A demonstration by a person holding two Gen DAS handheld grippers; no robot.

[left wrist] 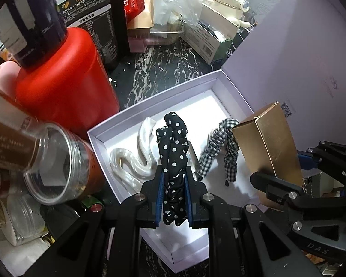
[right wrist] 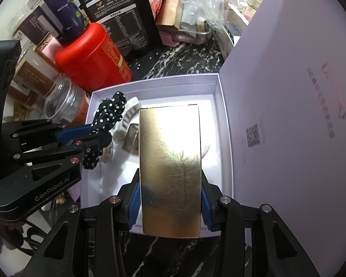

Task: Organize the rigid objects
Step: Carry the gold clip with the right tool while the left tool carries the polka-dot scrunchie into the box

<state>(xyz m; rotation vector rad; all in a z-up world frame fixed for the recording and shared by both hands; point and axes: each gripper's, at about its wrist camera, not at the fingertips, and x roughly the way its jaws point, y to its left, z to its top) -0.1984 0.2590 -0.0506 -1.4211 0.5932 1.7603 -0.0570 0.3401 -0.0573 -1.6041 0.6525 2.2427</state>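
Observation:
My left gripper (left wrist: 173, 184) is shut on a black polka-dot scrunchie (left wrist: 173, 152) and holds it above the open pale lilac box (left wrist: 150, 106). In the box lie a pearly white hair clip (left wrist: 136, 161) and a black-and-white gingham scrunchie (left wrist: 221, 145). My right gripper (right wrist: 170, 198) is shut on a gold carton (right wrist: 170, 161), held upright over the box (right wrist: 154, 80). The carton (left wrist: 267, 143) shows at the right in the left wrist view, the polka-dot scrunchie (right wrist: 108, 115) at the left in the right wrist view.
The box lid (right wrist: 288, 92) stands upright on the right. A red canister (left wrist: 62, 80), a clear plastic jar (left wrist: 55, 164), black food bags (left wrist: 92, 11), plastic wrap and a cream kettle (left wrist: 226, 7) crowd the dark marble counter (left wrist: 154, 69) behind and left.

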